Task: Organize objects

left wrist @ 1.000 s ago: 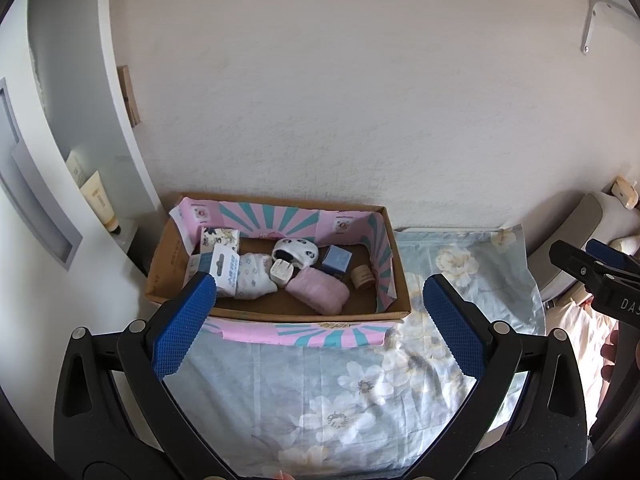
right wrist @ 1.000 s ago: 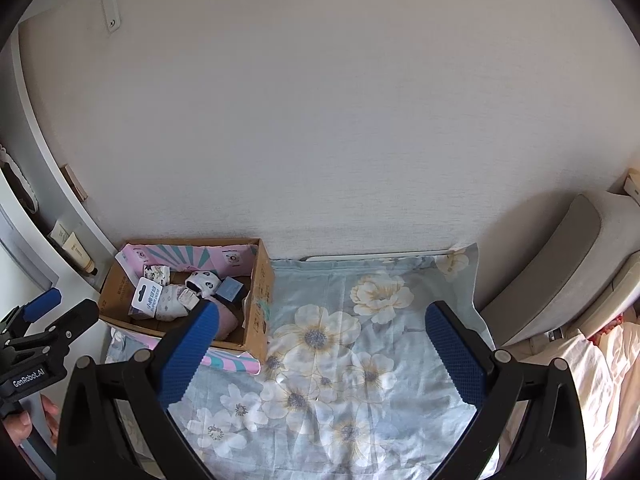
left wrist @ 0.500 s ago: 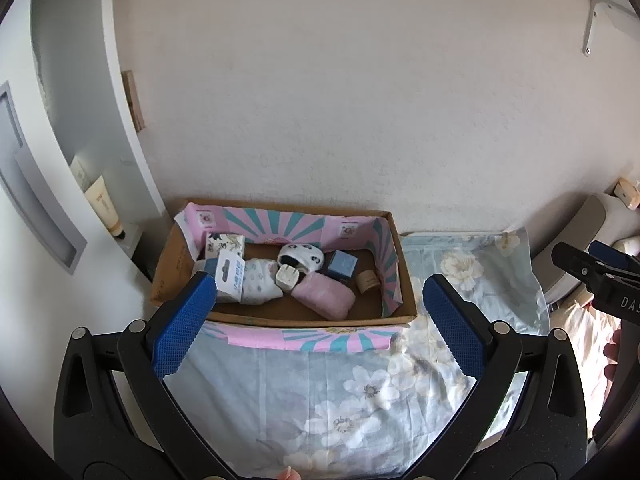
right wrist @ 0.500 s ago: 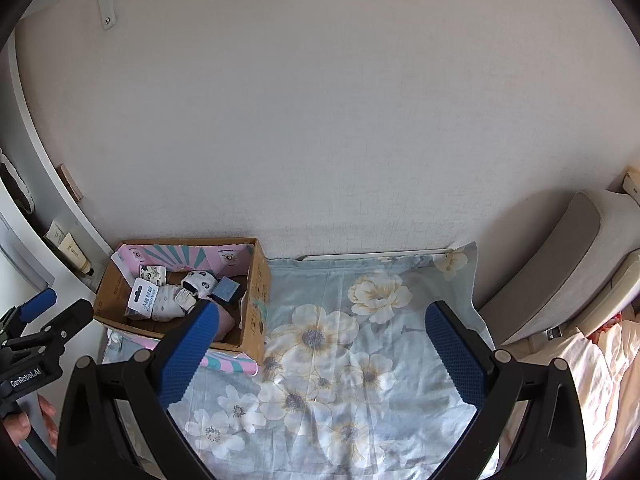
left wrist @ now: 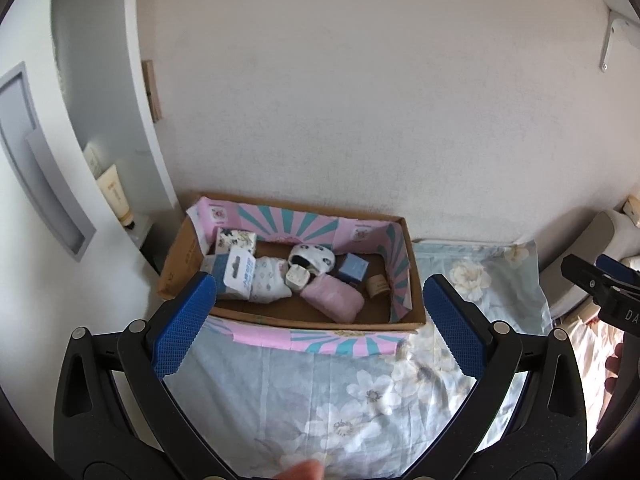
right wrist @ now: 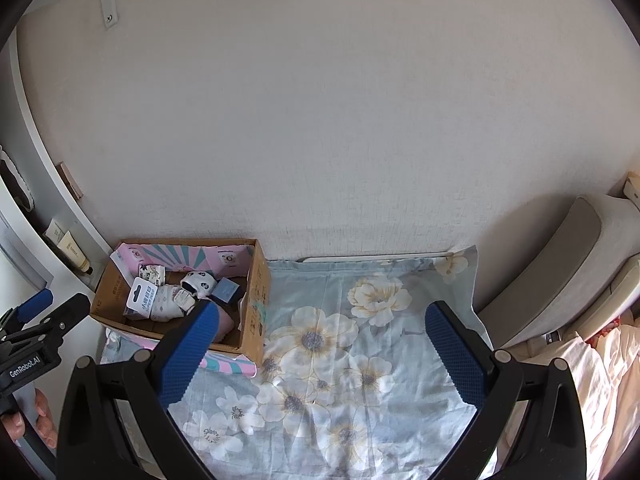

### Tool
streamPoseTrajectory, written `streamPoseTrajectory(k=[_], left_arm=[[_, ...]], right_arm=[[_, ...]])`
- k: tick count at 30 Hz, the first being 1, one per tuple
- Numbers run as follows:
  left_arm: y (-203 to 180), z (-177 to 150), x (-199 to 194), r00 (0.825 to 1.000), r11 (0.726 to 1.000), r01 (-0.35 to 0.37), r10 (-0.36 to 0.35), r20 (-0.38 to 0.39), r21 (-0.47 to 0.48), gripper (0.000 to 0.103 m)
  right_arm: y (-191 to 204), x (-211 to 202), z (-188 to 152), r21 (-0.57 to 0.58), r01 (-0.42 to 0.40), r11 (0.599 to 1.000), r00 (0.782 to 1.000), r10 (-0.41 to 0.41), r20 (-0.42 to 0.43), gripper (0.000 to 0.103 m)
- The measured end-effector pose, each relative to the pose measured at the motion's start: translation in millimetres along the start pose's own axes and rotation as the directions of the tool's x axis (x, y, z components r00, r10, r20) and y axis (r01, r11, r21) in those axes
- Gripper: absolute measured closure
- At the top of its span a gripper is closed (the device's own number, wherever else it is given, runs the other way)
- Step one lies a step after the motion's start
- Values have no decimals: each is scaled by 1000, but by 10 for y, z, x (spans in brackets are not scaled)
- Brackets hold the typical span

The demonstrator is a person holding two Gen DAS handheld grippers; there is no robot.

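While my left gripper (left wrist: 318, 316) hangs with jaws spread wide and empty, its view looks down into the cardboard box (left wrist: 188, 258) against the wall, sitting on the floral sheet (left wrist: 328, 392). Inside the box: a carded blue packet (left wrist: 239, 272) and small floral box (left wrist: 235, 241) at the left end, patterned socks (left wrist: 269, 285), white plug (left wrist: 297, 279), panda-print piece (left wrist: 312, 259), pink rolled cloth (left wrist: 334, 300), blue cube (left wrist: 353, 268), small tan jar (left wrist: 378, 286) at the right end. Pink-teal liner (left wrist: 304, 229) covers the inner walls.

From the right wrist view, my right gripper (right wrist: 320, 350) is also wide open, holding nothing, over the floral sheet (right wrist: 360, 360). The cardboard box (right wrist: 256, 304) lies far left; the left gripper (right wrist: 42, 320) is at the left edge, just beside the box.
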State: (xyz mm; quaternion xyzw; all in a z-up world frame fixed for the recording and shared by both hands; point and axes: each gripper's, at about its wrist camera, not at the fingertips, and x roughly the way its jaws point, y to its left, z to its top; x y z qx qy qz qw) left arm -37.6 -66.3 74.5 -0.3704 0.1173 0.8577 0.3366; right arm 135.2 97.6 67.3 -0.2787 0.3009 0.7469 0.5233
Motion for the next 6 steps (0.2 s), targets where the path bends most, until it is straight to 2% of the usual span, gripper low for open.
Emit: streamPoseTrajectory(k=[6], left_arm=[[7,18,13,1000,1000,-4,4,5,1,0]], right_arm=[[3,34,12,-5,-7,1000,1000,7,-5,0]])
